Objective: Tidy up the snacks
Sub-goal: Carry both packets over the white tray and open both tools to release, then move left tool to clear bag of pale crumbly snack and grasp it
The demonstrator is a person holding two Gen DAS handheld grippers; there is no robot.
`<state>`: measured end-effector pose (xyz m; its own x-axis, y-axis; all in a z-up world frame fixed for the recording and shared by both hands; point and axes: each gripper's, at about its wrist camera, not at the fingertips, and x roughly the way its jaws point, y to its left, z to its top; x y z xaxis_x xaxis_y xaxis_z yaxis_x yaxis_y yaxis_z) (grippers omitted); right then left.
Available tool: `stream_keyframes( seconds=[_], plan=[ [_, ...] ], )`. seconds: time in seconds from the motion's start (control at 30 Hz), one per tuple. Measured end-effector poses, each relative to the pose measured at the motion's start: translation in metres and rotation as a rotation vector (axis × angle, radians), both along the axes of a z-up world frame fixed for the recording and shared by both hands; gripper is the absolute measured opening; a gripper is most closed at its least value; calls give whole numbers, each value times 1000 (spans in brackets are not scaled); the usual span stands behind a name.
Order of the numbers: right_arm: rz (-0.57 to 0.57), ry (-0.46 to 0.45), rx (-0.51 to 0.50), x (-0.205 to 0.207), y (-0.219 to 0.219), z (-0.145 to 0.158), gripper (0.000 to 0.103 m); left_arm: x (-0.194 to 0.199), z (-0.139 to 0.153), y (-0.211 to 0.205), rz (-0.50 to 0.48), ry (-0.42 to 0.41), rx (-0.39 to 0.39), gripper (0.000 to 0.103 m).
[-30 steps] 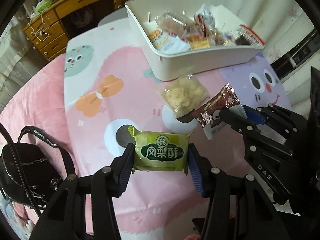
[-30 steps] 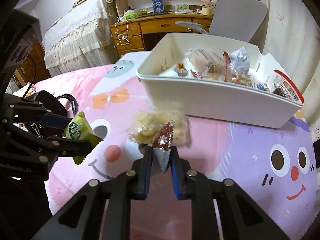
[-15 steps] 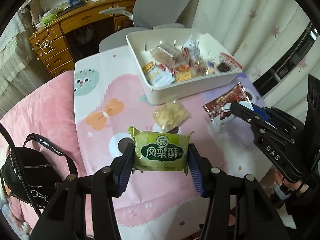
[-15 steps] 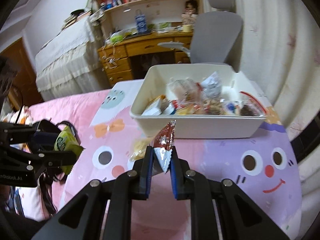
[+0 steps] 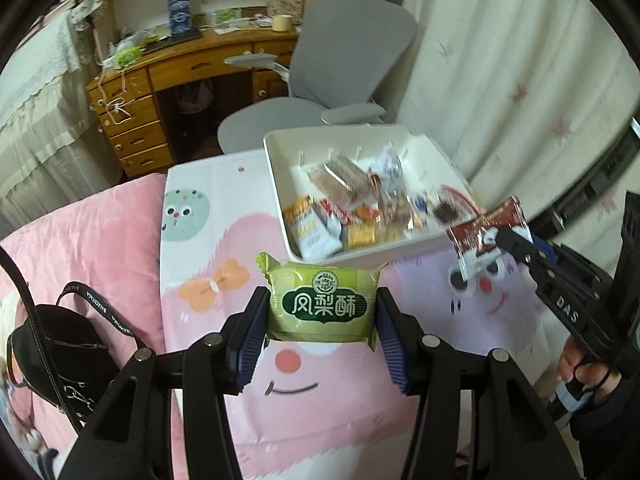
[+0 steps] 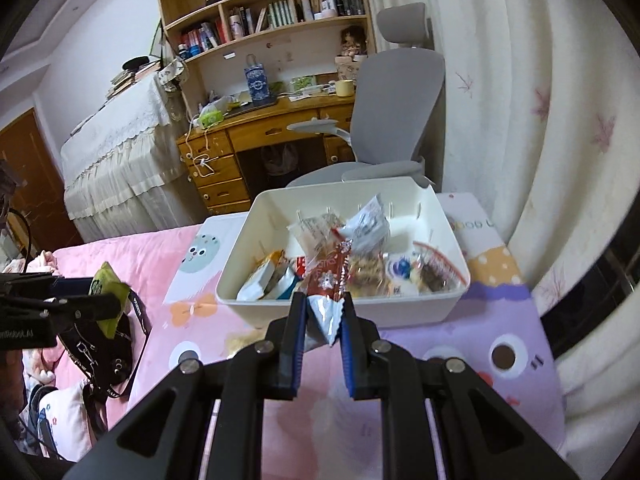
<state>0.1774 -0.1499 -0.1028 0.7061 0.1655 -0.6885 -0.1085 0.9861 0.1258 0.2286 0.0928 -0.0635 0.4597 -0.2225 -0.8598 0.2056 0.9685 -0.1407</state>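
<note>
While the left tool (image 5: pixel 322 314) clamps a green packet (image 5: pixel 323 306), the right tool (image 6: pixel 325 311) pinches a red packet (image 6: pixel 328 286) (near the bin (image 6: pixel 412 306)).

Green packet (image 5: pixel 323 307) reads 凤梨酥; right gripper (image 5: pixel 505 240) reads DAS

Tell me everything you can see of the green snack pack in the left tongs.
The green snack pack is a small pillow-shaped pouch of glossy olive-green wrapper with crimped, zigzag end seals. Its front faces the left wrist camera, showing a dark green label with white Chinese characters and a round emblem above. It sits level, held clear of the table by the left tongs, whose blue ribbed pads press its two short ends. Nothing else touches it.
</note>
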Motion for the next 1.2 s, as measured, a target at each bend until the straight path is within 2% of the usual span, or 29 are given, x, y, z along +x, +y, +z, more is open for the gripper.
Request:
stream_keyframes(
  seconds=[0.23,0.5,0.87,0.93,1.0,1.07,1.2],
  plan=[
    [85,19,14,34,-29,3,16,35,-1,-28,90,12,-31,51],
    [138,80,-22,72,-64,-19,16,81,-18,-56,188,17,-40,51],
    [136,185,33,110,-91,-55,18,123,-53,-84,217,66,-45,52],
    [130,204,33,113,-91,-59,22,124,-55,-85,219,77,-44,59],
    [125,227,17,115,-91,-62,34,124,-55,-84,220,84,-64,63],
    [128,234,24,114,-91,-64,38,124,-56,-81,216,102,-95,65],
    [128,246,32,113,-89,-65,42,119,-55,-75,235,109,-83,69]
  ],
)
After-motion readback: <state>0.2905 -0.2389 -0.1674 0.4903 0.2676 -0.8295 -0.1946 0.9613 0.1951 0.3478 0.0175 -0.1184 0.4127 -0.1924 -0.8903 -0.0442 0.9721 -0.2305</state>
